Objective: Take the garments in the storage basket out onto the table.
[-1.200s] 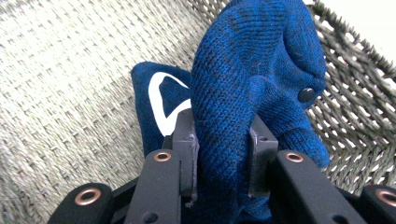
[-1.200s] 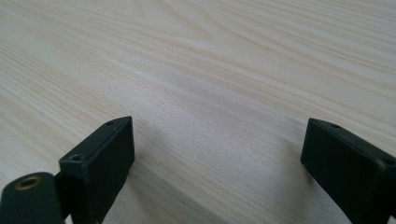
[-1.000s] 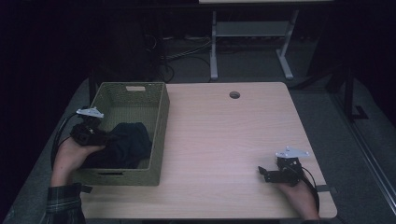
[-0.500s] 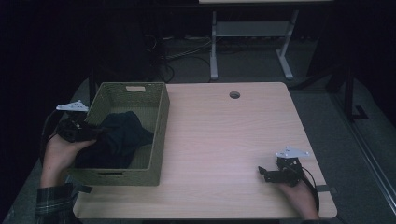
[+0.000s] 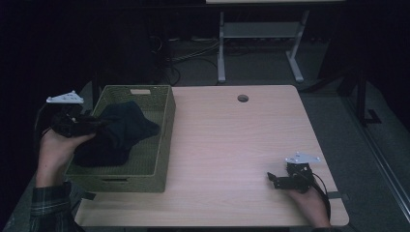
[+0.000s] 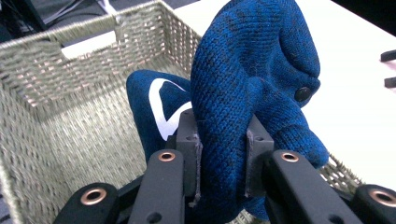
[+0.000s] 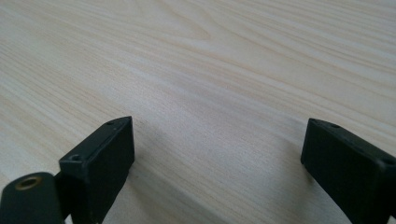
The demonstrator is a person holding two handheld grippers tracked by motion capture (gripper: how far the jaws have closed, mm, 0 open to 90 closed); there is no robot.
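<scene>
A dark blue knitted garment [image 6: 252, 88] with a white mark and a black button is pinched between the jaws of my left gripper [image 6: 220, 158], which is shut on it. In the high view my left gripper [image 5: 92, 123] is held over the left rim of the woven basket [image 5: 164, 140], and the blue garment [image 5: 118, 133] hangs from it into the basket. My right gripper [image 5: 271, 179] rests on the table [image 5: 232, 145] near its front right corner. Its jaws [image 7: 215, 163] stand wide open over bare wood.
The woven basket [image 6: 60, 102] sits on the left part of the table. A round cable hole [image 5: 242, 98] lies near the far edge. Beyond the table stand a white desk frame [image 5: 261, 38] and floor cables.
My left gripper has risen and drifted left, from inside the basket to above its left rim, lifting the blue garment with it. The right gripper has stayed in place.
</scene>
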